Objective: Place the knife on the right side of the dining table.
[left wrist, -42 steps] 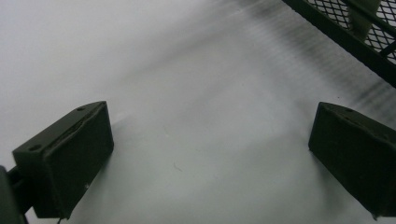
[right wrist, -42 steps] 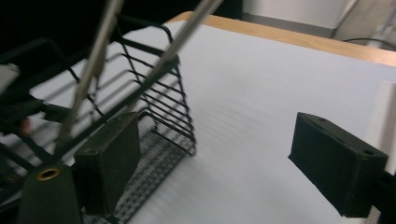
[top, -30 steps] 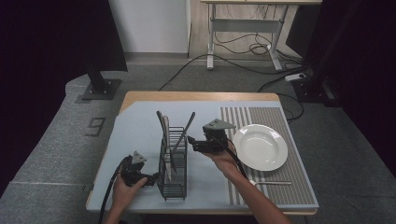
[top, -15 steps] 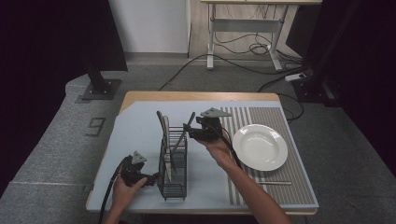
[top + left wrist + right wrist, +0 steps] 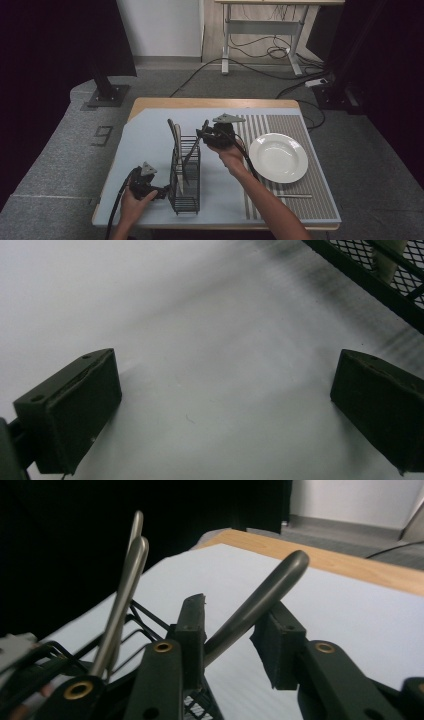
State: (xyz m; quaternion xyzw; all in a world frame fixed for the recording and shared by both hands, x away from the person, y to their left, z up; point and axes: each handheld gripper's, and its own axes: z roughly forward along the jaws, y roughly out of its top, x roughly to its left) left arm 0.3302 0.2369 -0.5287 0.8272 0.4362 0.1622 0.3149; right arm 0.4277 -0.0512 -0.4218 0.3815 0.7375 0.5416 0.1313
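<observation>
Tongs of the right gripper (image 5: 230,635) closing around a handle (image 5: 260,600); left tongs (image 5: 225,410) spread beside the rack (image 5: 185,172).

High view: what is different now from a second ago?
The right tongs moved from beside the plate toward the wire rack, and their jaws have just been closing around the slanted metal handle standing in it. It lies between them; whether both pads press it is unclear. The left tongs, rack and plate stayed put.
</observation>
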